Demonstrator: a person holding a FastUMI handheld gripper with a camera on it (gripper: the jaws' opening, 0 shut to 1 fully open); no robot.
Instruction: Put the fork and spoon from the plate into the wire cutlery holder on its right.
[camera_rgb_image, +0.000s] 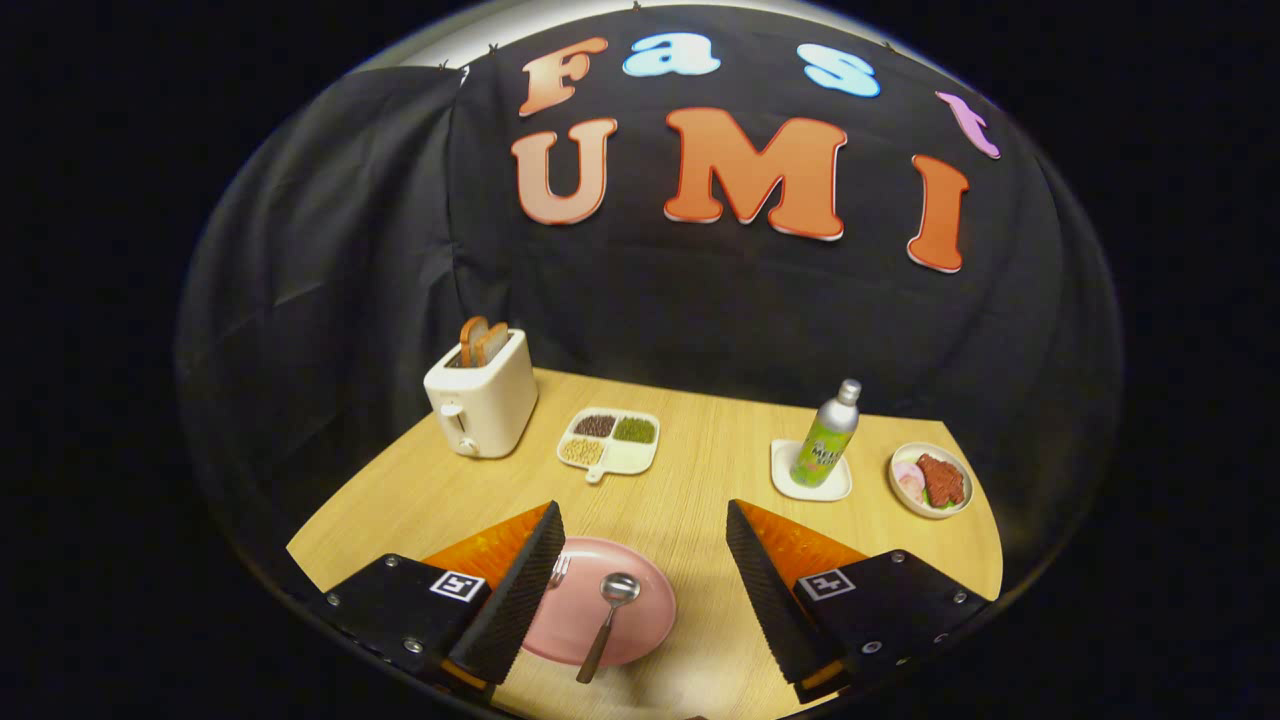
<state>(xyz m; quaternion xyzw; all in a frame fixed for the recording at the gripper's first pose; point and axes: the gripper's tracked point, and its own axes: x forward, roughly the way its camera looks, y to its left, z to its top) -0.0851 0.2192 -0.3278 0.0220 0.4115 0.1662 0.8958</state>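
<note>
A pink plate (640, 610) lies on the wooden table between my fingers, nearer the left one. On it rests a spoon (605, 620) with its metal bowl pointing away and a dark handle toward me. Left of the spoon the tines of a fork (558, 570) peek out from behind my left finger (515, 595), which hides the rest of it. My gripper (645, 545) is open wide above the plate, its right finger (765, 590) over bare table, with nothing held.
A cream toaster (482, 398) with two toast slices stands at the far left. A divided white dish (610, 441) of beans sits mid-table. A green bottle (826, 438) on a white coaster and a small bowl (930, 481) of food are at the far right.
</note>
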